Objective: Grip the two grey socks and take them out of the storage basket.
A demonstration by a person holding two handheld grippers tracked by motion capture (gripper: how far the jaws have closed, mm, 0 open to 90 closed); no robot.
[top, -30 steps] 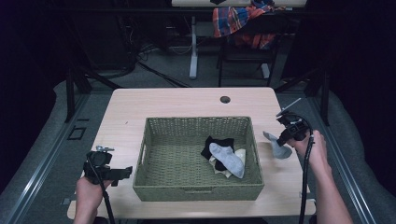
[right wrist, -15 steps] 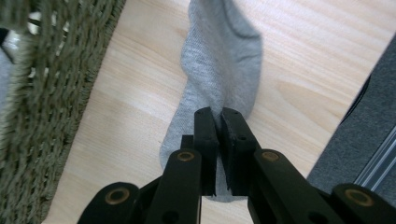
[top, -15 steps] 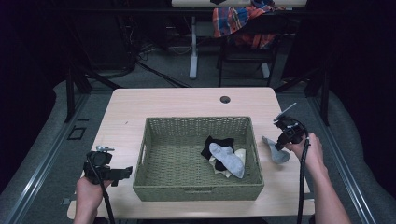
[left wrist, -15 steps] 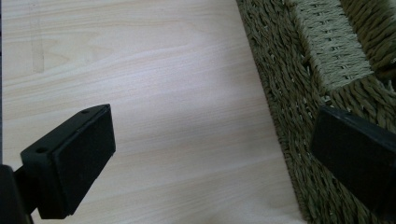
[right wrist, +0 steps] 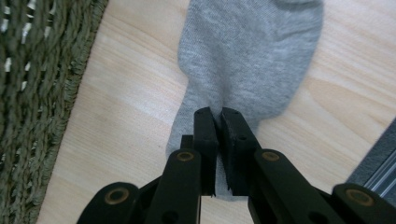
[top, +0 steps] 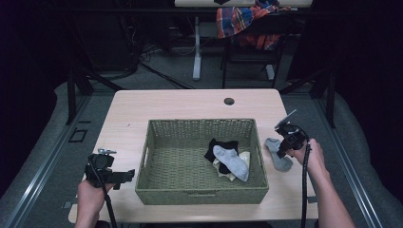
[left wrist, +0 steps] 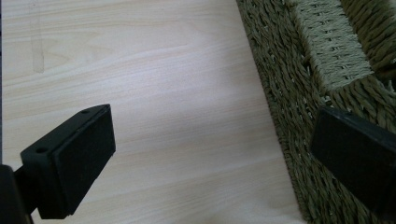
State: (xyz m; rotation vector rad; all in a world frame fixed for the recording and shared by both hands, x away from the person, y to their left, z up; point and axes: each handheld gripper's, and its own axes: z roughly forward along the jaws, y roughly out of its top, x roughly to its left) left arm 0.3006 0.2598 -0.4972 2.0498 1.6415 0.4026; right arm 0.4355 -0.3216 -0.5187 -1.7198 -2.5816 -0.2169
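One grey sock (right wrist: 252,56) now lies flat on the counter (top: 166,107) right of the basket (top: 199,194), lowered there with the right claw (right wrist: 217,116) pinching it, while the left claw (left wrist: 210,154) waits open, near left.

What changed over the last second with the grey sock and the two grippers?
The right gripper came down and shut on the grey sock, which lies on the table right of the basket, shifted slightly. The left gripper stayed open beside the basket's left wall; the socks in the basket did not move.
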